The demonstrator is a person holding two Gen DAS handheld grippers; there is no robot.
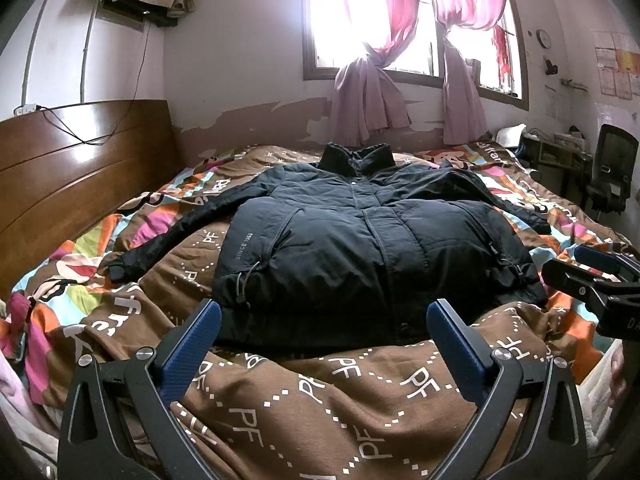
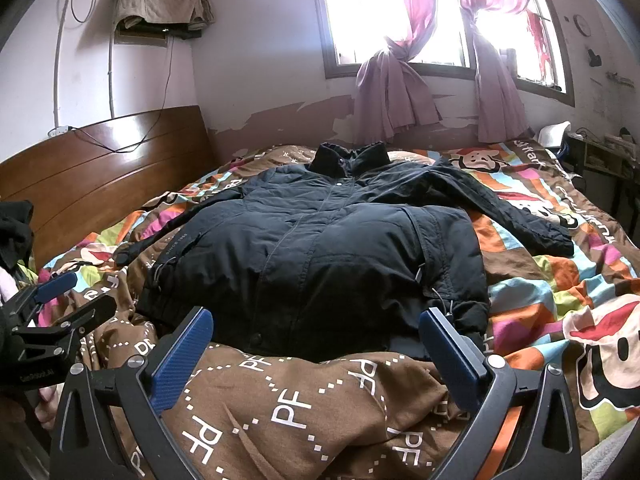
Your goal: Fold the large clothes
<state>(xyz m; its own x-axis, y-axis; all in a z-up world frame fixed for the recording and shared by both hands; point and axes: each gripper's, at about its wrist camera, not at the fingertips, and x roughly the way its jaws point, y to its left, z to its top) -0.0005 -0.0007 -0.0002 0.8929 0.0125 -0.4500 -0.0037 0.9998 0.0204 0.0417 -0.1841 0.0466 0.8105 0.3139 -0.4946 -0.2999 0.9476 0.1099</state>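
Each hand-held gripper, left and right, is held spread and empty before the black jacket, laid flat mid-frame, no fold yet made.

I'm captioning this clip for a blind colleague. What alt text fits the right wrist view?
A dark jacket lies flat, front up, on a bed's patterned quilt, collar toward the window and sleeves spread to both sides. The open right gripper hovers just short of its hem, holding nothing, and the left gripper shows at the left edge.
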